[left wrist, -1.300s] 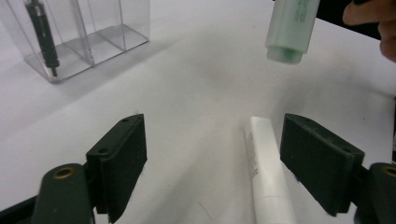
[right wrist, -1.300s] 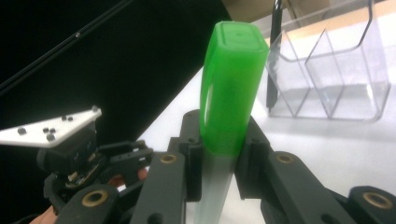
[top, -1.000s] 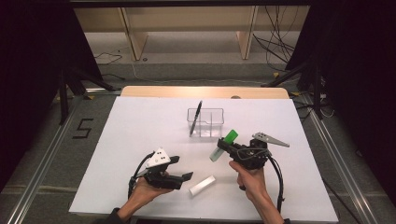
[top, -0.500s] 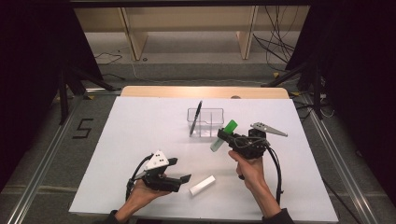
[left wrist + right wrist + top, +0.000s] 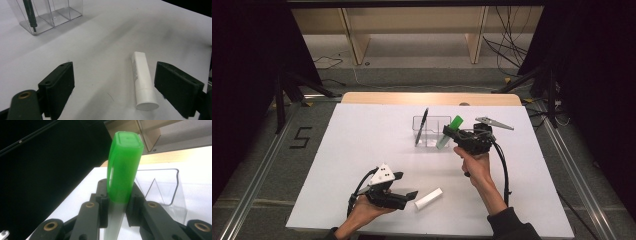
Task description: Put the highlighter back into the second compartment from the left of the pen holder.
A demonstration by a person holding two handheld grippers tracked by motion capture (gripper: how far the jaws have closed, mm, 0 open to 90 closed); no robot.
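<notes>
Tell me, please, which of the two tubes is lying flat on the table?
The white tube, lying on its side between the left gripper's open jaws. The green-capped tube is held aloft, clamped in the right gripper.

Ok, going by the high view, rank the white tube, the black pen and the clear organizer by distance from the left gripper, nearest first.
1. White tube: lying just to the right of the left gripper.
2. Black pen: farther up the table, leaning at the organizer's left end.
3. Clear organizer: around the pen, reaching farther right.

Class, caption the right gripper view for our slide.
Right gripper clamps a green-capped tube before the clear organiser.
</notes>
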